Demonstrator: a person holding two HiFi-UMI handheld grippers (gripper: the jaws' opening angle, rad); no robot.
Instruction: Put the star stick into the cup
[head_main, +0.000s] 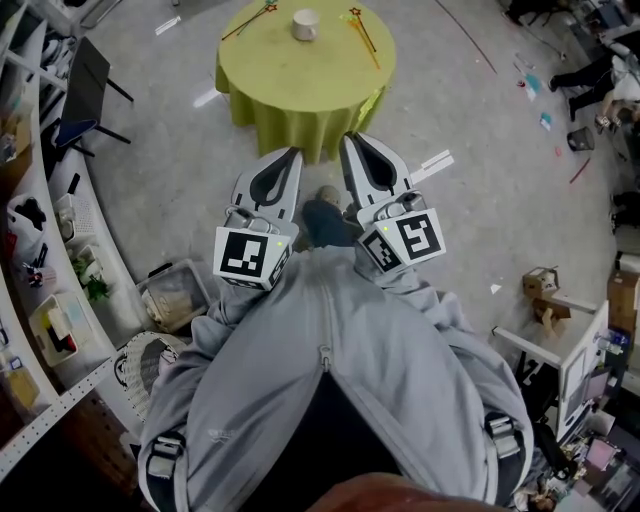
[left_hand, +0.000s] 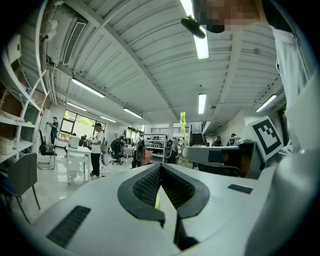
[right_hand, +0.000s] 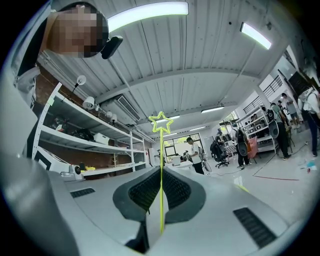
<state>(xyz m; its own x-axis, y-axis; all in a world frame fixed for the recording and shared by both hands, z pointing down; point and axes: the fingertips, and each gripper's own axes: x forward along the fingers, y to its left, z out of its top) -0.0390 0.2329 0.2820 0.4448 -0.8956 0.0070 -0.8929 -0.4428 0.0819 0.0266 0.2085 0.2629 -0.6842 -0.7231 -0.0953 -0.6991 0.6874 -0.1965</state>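
My right gripper (right_hand: 161, 168) is shut on a thin yellow-green star stick (right_hand: 161, 150). The stick runs out past the tips, and its outlined star (right_hand: 161, 122) stands clear above them. In the left gripper view the same stick (left_hand: 183, 131) rises from the right gripper (left_hand: 187, 151). My left gripper (left_hand: 160, 165) is shut, with only a yellow-green sliver showing low between its pads. In the head view both grippers, left (head_main: 293, 153) and right (head_main: 352, 140), are held close together near my chest. They point at a round table (head_main: 300, 85), where a white cup (head_main: 305, 24) stands.
Two more star sticks lie on the yellow-green cloth, one left (head_main: 250, 20) and one right (head_main: 360, 28) of the cup. A black chair (head_main: 85, 95) and shelving (head_main: 35, 290) line the left side. Boxes and clutter (head_main: 560, 330) sit at the right. People stand far off in the room (left_hand: 96, 150).
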